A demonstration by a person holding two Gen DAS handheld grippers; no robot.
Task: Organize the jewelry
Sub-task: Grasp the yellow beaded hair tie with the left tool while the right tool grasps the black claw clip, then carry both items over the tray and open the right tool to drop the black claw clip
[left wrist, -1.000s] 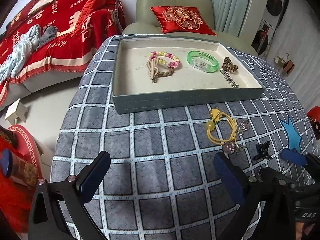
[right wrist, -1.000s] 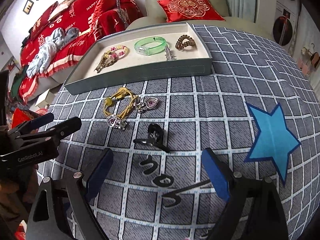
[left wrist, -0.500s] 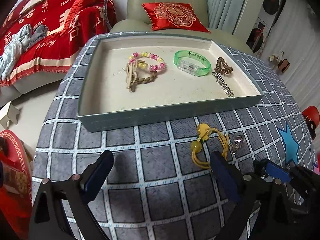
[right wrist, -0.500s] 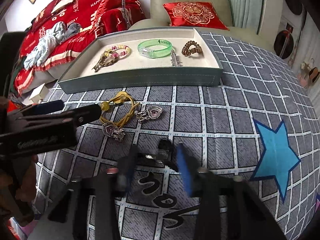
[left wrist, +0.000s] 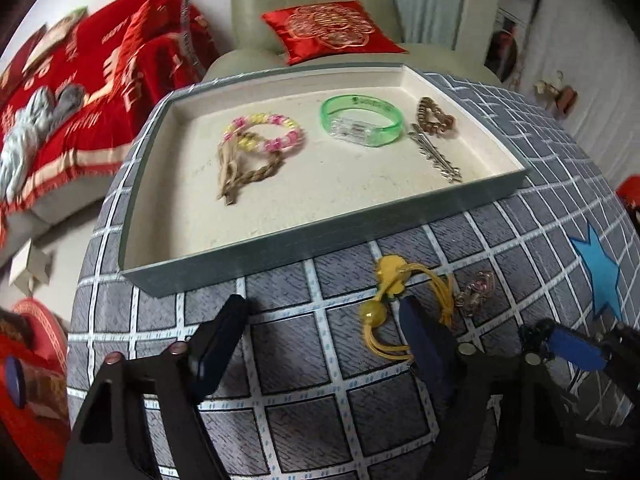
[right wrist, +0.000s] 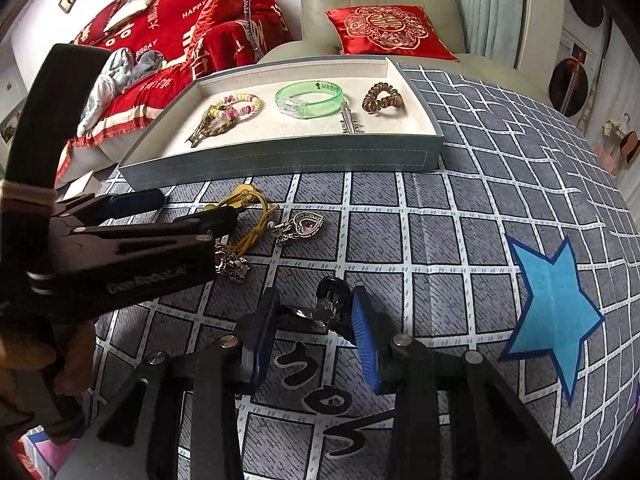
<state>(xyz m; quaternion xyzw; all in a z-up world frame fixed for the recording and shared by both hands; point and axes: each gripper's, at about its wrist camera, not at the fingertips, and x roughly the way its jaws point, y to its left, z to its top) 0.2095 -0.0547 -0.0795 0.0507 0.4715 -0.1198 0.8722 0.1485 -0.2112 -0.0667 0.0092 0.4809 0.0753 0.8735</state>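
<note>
A black hair clip (right wrist: 329, 302) lies on the checked tablecloth, and my right gripper (right wrist: 316, 330) is shut on it. My left gripper (left wrist: 320, 336) is closing but its pads press on nothing. A yellow hair tie (left wrist: 394, 280) lies between its fingers, against the right finger (left wrist: 424, 348). The right wrist view shows the left gripper (right wrist: 196, 206) over that yellow hair tie (right wrist: 256, 226). The grey tray (left wrist: 320, 236) behind holds a beaded bracelet (left wrist: 264, 132), a green bangle (left wrist: 360, 120), a brown spiral tie (left wrist: 434, 118) and a silver hairpin (left wrist: 436, 156).
Heart pendants (right wrist: 306, 224) lie on the cloth right of the yellow tie, with another (right wrist: 230, 264) beside the left gripper. A blue star (right wrist: 552, 304) is printed at the right. A sofa with red throws and an armchair with a red cushion (right wrist: 384, 30) stand past the table.
My right gripper closed from wide open onto the black clip. My left gripper slid toward the tray and right, bringing the yellow tie between its fingers, and its jaws narrowed slightly.
</note>
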